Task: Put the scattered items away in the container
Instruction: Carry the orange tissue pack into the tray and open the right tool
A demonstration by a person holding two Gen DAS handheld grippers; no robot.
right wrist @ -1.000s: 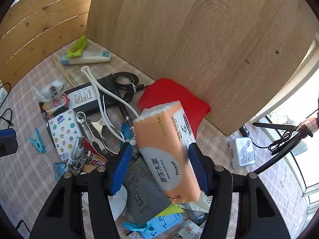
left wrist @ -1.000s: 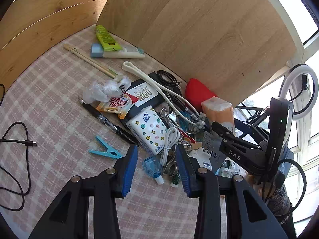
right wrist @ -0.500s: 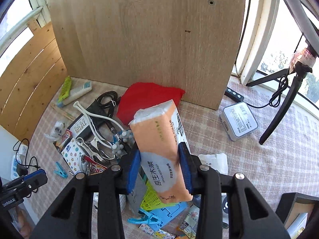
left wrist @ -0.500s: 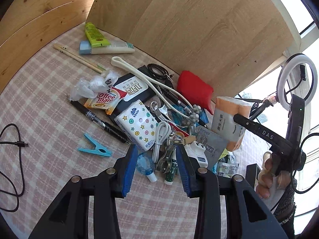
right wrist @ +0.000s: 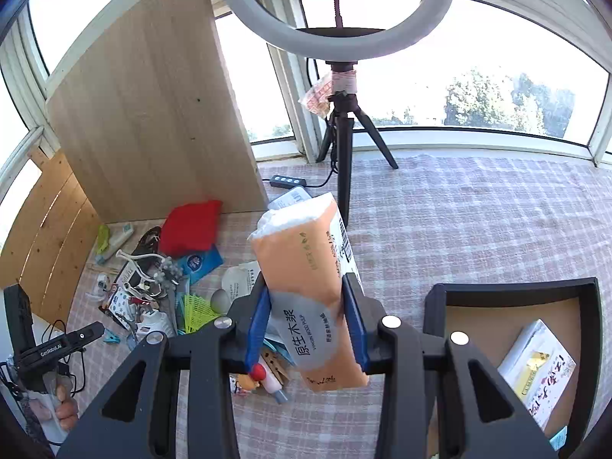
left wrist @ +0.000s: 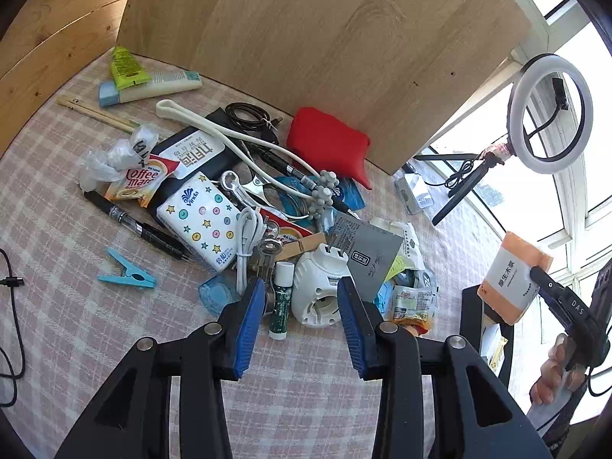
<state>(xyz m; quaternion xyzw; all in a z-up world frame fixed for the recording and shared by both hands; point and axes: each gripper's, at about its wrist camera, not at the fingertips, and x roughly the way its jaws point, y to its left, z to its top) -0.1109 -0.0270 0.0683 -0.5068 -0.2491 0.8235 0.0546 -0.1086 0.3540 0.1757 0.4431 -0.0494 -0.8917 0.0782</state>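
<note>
My right gripper point(right wrist: 306, 321) is shut on an orange tissue pack point(right wrist: 306, 287) and holds it in the air, just left of the black container point(right wrist: 436, 306). The pack also shows in the left wrist view point(left wrist: 512, 279) above the container point(left wrist: 468, 317). My left gripper point(left wrist: 302, 306) is open, low over the heap of scattered items, with a white round plug adapter point(left wrist: 317, 290) and a green lip balm point(left wrist: 281, 302) between its fingers.
The heap holds a star-patterned tissue pack point(left wrist: 199, 222), a black pen point(left wrist: 134, 222), a blue clothes peg point(left wrist: 128, 273), a red pouch point(left wrist: 325, 145) and tubes point(left wrist: 149, 84). A wooden board point(left wrist: 325, 38) stands behind. A ring light on a tripod point(right wrist: 336, 11) stands beyond. The container holds a booklet point(right wrist: 535, 367).
My right gripper has lifted the orange tissue pack off the heap and carried it right, to beside the container. My left gripper has moved right over the heap toward the white adapter.
</note>
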